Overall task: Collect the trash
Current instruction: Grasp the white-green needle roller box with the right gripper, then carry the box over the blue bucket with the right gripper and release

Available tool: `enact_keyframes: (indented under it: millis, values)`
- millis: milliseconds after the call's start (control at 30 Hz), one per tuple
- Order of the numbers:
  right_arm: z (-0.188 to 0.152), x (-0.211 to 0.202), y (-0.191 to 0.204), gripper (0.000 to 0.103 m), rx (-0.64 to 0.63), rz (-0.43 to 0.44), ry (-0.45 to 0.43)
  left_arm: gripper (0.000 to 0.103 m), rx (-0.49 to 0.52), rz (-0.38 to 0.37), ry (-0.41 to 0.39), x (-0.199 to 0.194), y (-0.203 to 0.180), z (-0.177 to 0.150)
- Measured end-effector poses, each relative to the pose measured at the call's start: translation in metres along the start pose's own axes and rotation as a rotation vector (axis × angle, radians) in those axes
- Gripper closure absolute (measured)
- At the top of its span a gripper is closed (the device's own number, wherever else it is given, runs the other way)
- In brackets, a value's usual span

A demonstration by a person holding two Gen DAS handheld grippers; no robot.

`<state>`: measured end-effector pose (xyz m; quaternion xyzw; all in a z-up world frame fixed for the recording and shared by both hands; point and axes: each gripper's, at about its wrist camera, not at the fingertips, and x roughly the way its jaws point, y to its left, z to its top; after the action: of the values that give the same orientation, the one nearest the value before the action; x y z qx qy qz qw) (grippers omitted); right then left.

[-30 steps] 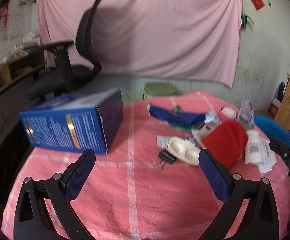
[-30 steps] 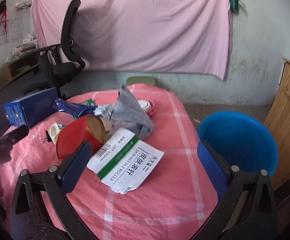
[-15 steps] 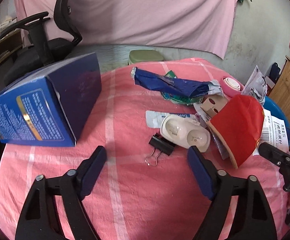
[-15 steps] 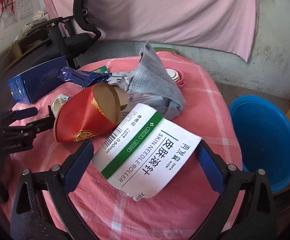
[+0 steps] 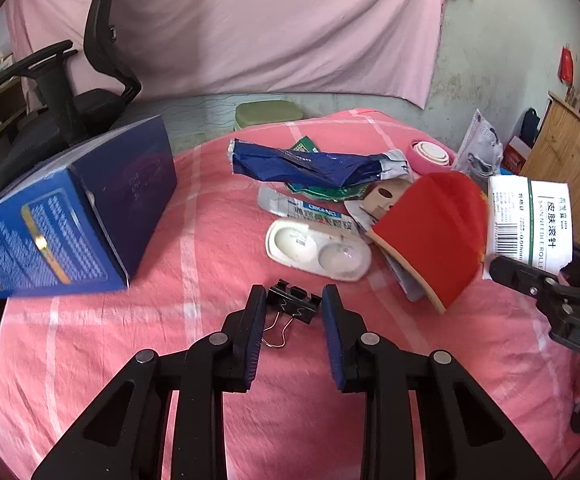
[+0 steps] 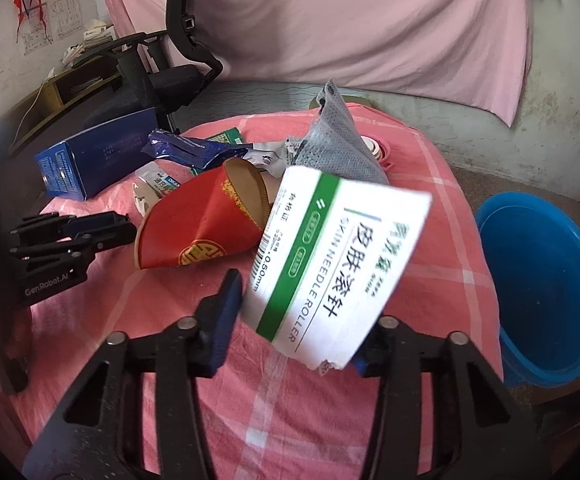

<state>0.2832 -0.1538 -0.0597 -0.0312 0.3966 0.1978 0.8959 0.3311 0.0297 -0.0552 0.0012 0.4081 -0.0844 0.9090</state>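
Note:
A black binder clip (image 5: 292,307) lies on the pink checked tablecloth (image 5: 150,360). My left gripper (image 5: 292,304) is closing on it, and its pads meet the clip's two ends. A white packet with a green stripe (image 6: 338,256) stands tilted up off the cloth. The closing jaws of my right gripper (image 6: 298,320) squeeze it, and the right finger is hidden behind it. In the left wrist view the packet (image 5: 530,220) rises above the right gripper (image 5: 530,276). A crushed red paper cup (image 5: 434,232) lies between the two grippers.
A blue box (image 5: 70,208) lies at the table's left. A blue wrapper (image 5: 310,164), a white plastic tray (image 5: 318,250) and a grey pouch (image 6: 334,140) are piled mid-table. A blue basin (image 6: 546,280) stands on the floor to the right, and an office chair (image 5: 90,80) behind.
Both grippers have gone from wide open to narrow. The left one dipped forward onto the binder clip. The right one closed on the white packet, which tipped up off the cloth.

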Motion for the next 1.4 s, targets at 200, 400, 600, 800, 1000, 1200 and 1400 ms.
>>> enact_keyframes:
  millis: [200, 400, 600, 800, 1000, 1200, 1400]
  values:
    - [-0.006, -0.012, -0.005, 0.064, 0.044, 0.026, -0.024, 0.079, -0.055, -0.008, -0.054, -0.027, -0.010, -0.020]
    - [-0.018, -0.039, -0.008, 0.064, 0.068, 0.051, -0.123, 0.079, -0.112, -0.042, -0.151, -0.055, -0.024, -0.025]
    - [-0.014, -0.084, -0.008, 0.064, 0.045, 0.016, -0.308, 0.079, -0.131, -0.082, -0.339, -0.085, -0.048, 0.001]
    - [0.006, -0.122, -0.027, 0.064, 0.044, -0.022, -0.449, 0.079, -0.083, -0.142, -0.467, -0.104, -0.088, 0.043]
    - [0.024, -0.143, -0.069, 0.063, 0.076, -0.112, -0.540, 0.079, -0.027, -0.231, -0.551, -0.101, -0.139, 0.090]
    - [0.027, -0.154, -0.126, 0.063, 0.139, -0.216, -0.571, 0.079, 0.035, -0.324, -0.568, -0.079, -0.192, 0.124]
    - [0.009, -0.144, -0.178, 0.062, 0.245, -0.268, -0.515, 0.079, 0.094, -0.369, -0.466, -0.038, -0.240, 0.137]
